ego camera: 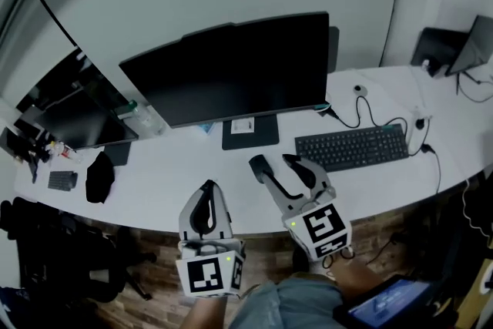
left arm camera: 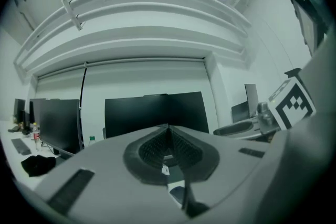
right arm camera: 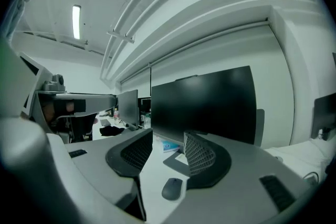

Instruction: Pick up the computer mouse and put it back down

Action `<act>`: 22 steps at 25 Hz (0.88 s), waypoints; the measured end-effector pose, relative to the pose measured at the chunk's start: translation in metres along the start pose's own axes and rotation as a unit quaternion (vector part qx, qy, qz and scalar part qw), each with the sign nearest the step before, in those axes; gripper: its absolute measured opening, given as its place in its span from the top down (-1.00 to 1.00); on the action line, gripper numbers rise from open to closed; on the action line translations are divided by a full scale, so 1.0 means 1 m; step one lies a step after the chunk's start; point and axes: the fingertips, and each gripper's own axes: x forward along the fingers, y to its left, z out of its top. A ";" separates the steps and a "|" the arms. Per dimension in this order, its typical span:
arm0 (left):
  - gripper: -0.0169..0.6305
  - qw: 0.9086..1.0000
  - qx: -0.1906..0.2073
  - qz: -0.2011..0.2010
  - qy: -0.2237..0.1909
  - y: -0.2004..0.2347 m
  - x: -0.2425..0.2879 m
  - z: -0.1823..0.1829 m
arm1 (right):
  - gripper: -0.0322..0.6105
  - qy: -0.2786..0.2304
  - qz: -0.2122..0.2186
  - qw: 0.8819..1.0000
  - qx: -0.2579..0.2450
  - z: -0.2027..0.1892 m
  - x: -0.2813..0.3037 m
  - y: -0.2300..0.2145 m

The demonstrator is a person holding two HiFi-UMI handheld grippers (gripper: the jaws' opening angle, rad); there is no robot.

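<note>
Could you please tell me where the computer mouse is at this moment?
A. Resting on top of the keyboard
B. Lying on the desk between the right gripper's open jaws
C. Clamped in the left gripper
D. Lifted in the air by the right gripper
B: the right gripper view shows the mouse flat on the white desk, low between the spread jaws of the right gripper, which are not closed on it.

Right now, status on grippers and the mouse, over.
Left gripper shut, empty. Right gripper open, mouse on the desk low between its jaws, ungripped. Keyboard right of it, monitor stand beyond.
</note>
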 end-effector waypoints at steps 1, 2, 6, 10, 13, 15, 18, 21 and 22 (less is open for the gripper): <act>0.93 1.000 0.002 0.004 -0.004 0.001 0.004 0.003 | 0.27 -0.003 0.004 1.000 -0.001 0.003 0.005 -0.002; 0.93 1.000 0.003 0.007 -0.008 0.002 0.007 0.005 | 0.27 -0.006 0.007 1.000 -0.002 0.006 0.009 -0.004; 0.93 1.000 0.004 0.020 -0.010 0.012 0.015 0.004 | 0.25 -0.009 0.014 1.000 -0.004 0.012 0.027 -0.009; 0.93 1.000 -0.002 0.030 -0.005 0.027 0.019 -0.003 | 0.23 0.000 0.018 1.000 -0.005 0.008 0.042 -0.008; 0.93 1.000 -0.010 0.029 -0.001 0.039 0.025 -0.010 | 0.20 0.012 0.017 1.000 -0.008 0.001 0.055 -0.005; 0.93 1.000 -0.014 0.023 0.001 0.048 0.031 -0.014 | 0.17 0.019 0.014 1.000 -0.009 -0.003 0.065 -0.003; 0.93 1.000 -0.019 0.013 0.004 0.061 0.039 -0.020 | 0.14 0.033 0.007 0.999 -0.011 -0.010 0.077 -0.001; 0.93 1.000 -0.027 0.004 0.012 0.072 0.052 -0.026 | 0.12 0.046 -0.004 0.999 -0.010 -0.015 0.091 -0.002; 0.93 0.999 -0.029 0.000 0.016 0.075 0.056 -0.029 | 0.11 0.052 -0.007 0.999 -0.009 -0.018 0.095 -0.003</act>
